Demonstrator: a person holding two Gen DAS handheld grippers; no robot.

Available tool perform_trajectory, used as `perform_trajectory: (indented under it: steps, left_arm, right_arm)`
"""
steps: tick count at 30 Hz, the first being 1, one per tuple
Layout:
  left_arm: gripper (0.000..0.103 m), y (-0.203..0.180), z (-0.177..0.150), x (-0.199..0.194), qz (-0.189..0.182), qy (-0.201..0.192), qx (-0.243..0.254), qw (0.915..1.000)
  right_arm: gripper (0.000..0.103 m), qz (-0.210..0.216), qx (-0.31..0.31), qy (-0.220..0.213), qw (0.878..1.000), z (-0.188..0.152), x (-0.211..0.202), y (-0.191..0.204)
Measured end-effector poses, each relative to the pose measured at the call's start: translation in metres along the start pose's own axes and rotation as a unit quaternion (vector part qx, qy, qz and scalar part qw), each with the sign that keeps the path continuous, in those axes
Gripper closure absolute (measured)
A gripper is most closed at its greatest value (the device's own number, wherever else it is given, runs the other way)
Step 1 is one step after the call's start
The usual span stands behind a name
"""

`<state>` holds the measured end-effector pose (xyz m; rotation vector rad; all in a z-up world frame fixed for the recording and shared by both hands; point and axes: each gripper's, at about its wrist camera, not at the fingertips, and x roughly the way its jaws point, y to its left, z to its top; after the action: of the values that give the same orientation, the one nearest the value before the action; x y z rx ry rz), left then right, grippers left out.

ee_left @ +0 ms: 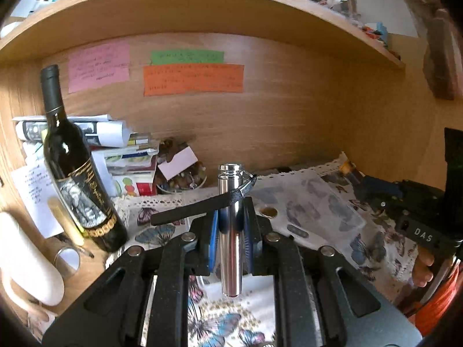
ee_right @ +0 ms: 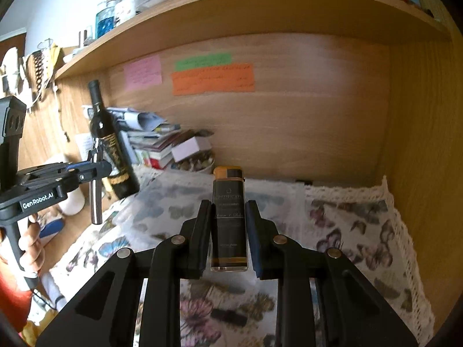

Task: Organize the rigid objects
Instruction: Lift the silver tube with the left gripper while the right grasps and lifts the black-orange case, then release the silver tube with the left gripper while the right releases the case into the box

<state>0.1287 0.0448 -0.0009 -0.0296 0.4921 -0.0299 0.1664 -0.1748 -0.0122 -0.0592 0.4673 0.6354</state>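
Observation:
My left gripper (ee_left: 231,225) is shut on a shiny silver metal tube (ee_left: 230,231) with a black strap (ee_left: 191,209), held upright above the butterfly-print cloth (ee_left: 315,211). The tube also shows in the right wrist view (ee_right: 95,196), at the left. My right gripper (ee_right: 228,228) is shut on a dark rectangular bottle with a gold cap (ee_right: 228,217), held upright above the cloth (ee_right: 347,231). The right gripper's body shows at the right edge of the left wrist view (ee_left: 416,211).
A dark wine bottle (ee_left: 75,173) leans at the left, beside a stack of papers and books (ee_left: 121,156) and a bowl of small items (ee_left: 185,176). A white object (ee_left: 26,263) and a small ring (ee_left: 68,260) lie lower left. Coloured notes (ee_left: 194,78) hang on the wooden back wall.

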Motion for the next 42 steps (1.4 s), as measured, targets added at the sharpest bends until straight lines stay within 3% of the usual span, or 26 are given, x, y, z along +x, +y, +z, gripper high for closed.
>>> perform_trajectory:
  steps: [7, 15, 22, 26, 37, 42]
  left_arm:
    - [0.088, 0.003, -0.003, 0.049, 0.03, 0.03, 0.008, 0.999]
    - [0.088, 0.008, -0.016, 0.098, 0.02, 0.096, 0.007, 0.9952]
    - [0.088, -0.002, -0.024, 0.112, 0.025, 0.114, 0.027, 0.9927]
    - [0.088, -0.006, -0.026, 0.114, 0.025, 0.118, 0.033, 0.9922]
    - [0.073, -0.013, -0.021, 0.088, 0.007, 0.102, 0.035, 0.9941]
    - [0.059, -0.014, -0.015, 0.064, 0.004, 0.078, 0.032, 0.9964]
  right_arm:
    - [0.081, -0.013, 0.002, 0.036, 0.999, -0.004, 0.035, -0.01]
    - [0.081, -0.036, 0.0, 0.1, 0.994, -0.022, 0.077, -0.021]
    - [0.081, -0.042, -0.01, 0.116, 0.992, -0.028, 0.09, -0.02]
    - [0.081, -0.05, -0.014, 0.119, 0.991, -0.029, 0.093, -0.021]
    - [0.075, -0.031, -0.008, 0.1, 0.994, -0.02, 0.074, -0.017]
    - [0.066, -0.023, -0.01, 0.068, 0.997, -0.011, 0.048, -0.012]
